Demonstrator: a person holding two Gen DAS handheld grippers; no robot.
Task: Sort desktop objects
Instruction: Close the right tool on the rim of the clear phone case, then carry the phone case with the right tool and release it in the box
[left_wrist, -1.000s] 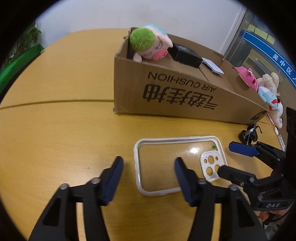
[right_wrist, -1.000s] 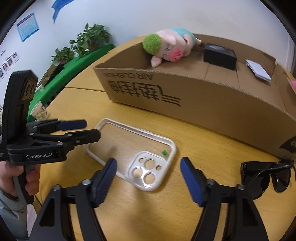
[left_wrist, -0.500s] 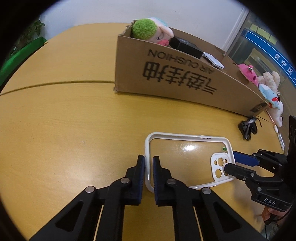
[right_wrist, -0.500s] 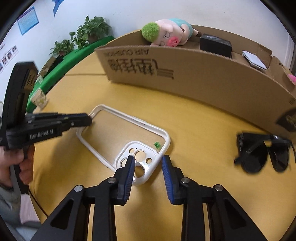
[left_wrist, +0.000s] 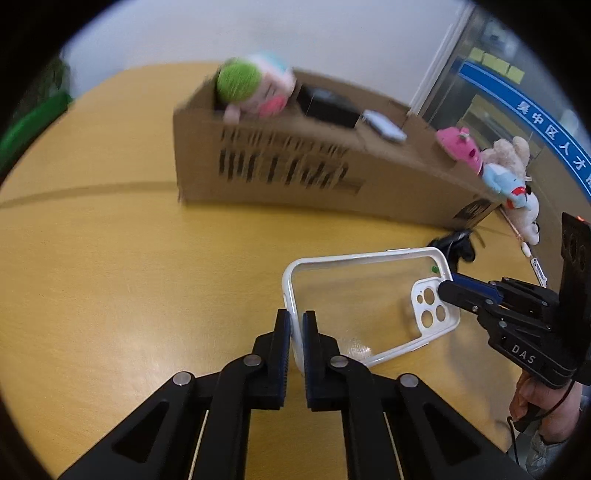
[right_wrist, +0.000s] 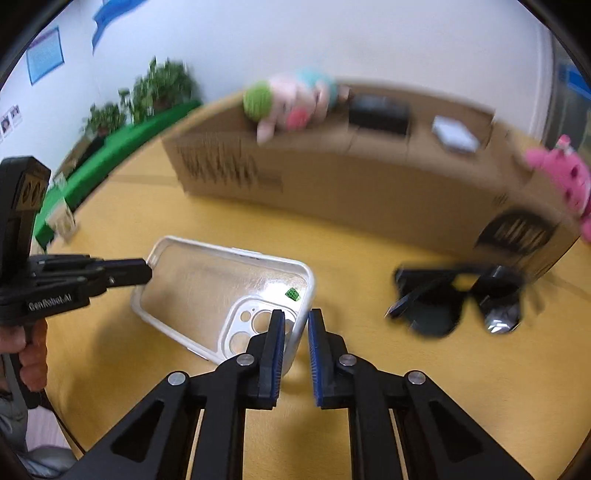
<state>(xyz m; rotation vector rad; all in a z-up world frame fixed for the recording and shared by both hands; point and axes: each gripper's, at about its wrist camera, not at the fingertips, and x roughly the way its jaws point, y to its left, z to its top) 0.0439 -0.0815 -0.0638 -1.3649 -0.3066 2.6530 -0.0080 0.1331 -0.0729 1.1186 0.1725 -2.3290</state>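
A clear phone case (left_wrist: 362, 295) with a white rim is held above the wooden table, tilted. My left gripper (left_wrist: 293, 325) is shut on the rim of its plain end. My right gripper (right_wrist: 293, 332) is shut on the rim of its camera-cutout end (right_wrist: 258, 328). The case also shows in the right wrist view (right_wrist: 221, 280). Each gripper is seen from the other's camera, the right one (left_wrist: 448, 286) and the left one (right_wrist: 144, 271). A long open cardboard box (left_wrist: 295, 173) stands behind, also in the right wrist view (right_wrist: 351, 184).
Black sunglasses (right_wrist: 458, 299) lie on the table right of the case. The box holds a green-haired pig plush (left_wrist: 255, 88), a black box (left_wrist: 325, 105) and a white flat item (left_wrist: 384, 127). Plush toys (left_wrist: 506, 173) sit at its right end. Plants (right_wrist: 147, 96) stand far left.
Both grippers have closed onto the case rim, and the case has been lifted off the table and tilted. The view is blurred from motion.
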